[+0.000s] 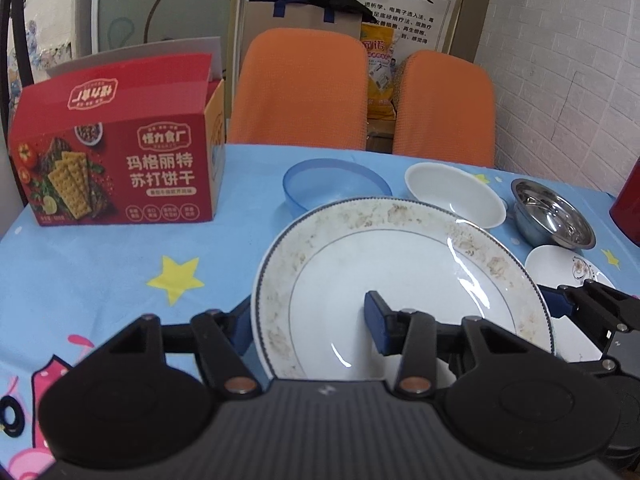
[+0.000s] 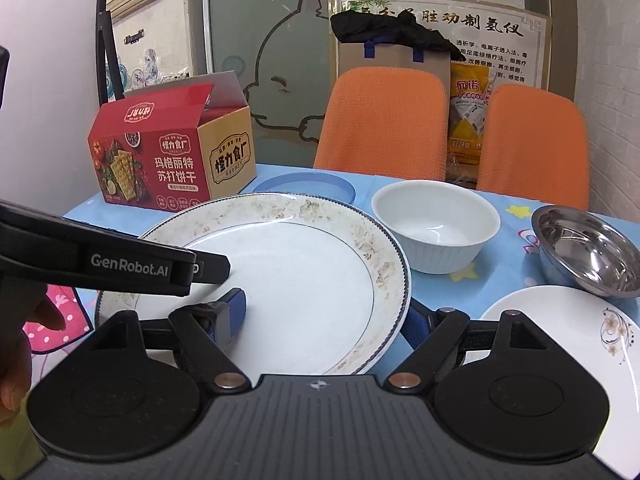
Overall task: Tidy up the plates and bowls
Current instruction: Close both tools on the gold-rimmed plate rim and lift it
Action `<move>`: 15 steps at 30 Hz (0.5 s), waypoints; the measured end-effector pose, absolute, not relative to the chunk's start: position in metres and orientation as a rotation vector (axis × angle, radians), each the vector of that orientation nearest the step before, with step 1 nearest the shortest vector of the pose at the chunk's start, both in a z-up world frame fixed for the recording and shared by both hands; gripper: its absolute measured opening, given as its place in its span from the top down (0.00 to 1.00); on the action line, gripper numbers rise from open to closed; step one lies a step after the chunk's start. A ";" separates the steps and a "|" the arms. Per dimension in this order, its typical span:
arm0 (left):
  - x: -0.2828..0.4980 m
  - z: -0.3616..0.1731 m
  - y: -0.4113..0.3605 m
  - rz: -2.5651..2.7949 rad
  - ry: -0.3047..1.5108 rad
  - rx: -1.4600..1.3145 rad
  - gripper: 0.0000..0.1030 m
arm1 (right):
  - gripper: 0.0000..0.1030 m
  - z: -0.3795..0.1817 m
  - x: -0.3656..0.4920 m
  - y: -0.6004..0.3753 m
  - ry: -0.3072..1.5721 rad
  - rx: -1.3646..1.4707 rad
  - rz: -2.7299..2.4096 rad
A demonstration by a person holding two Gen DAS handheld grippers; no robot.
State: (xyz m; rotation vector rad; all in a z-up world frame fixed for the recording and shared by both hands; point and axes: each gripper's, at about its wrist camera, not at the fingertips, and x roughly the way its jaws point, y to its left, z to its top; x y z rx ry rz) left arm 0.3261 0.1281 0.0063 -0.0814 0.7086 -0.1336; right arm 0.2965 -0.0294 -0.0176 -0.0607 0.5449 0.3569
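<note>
A large white plate (image 1: pixel 400 276) with a faded floral rim is held up off the table; it also shows in the right wrist view (image 2: pixel 304 280). My left gripper (image 1: pixel 308 320) straddles its left edge, one finger on top, one under. My right gripper (image 2: pixel 324 320) straddles its right edge the same way. Both are shut on it. Behind stand a blue bowl (image 1: pixel 336 184), a white bowl (image 2: pixel 436 224) and a steel bowl (image 2: pixel 584 248). A small flowered plate (image 2: pixel 580 332) lies at the right.
A red cracker box (image 1: pixel 120 152) stands at the back left of the blue star tablecloth (image 1: pixel 120 264). Two orange chairs (image 1: pixel 298 88) stand behind the table. A red container (image 1: pixel 628 200) is at the far right edge.
</note>
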 end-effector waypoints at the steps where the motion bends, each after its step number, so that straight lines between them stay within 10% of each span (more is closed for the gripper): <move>1: 0.321 0.008 0.128 -0.135 0.707 -0.080 0.57 | 0.00 -0.016 0.293 -0.030 0.543 -0.058 0.357; 15: 0.202 0.009 0.136 -0.076 0.707 -0.063 0.57 | 0.00 -0.012 0.192 -0.018 0.554 -0.014 0.402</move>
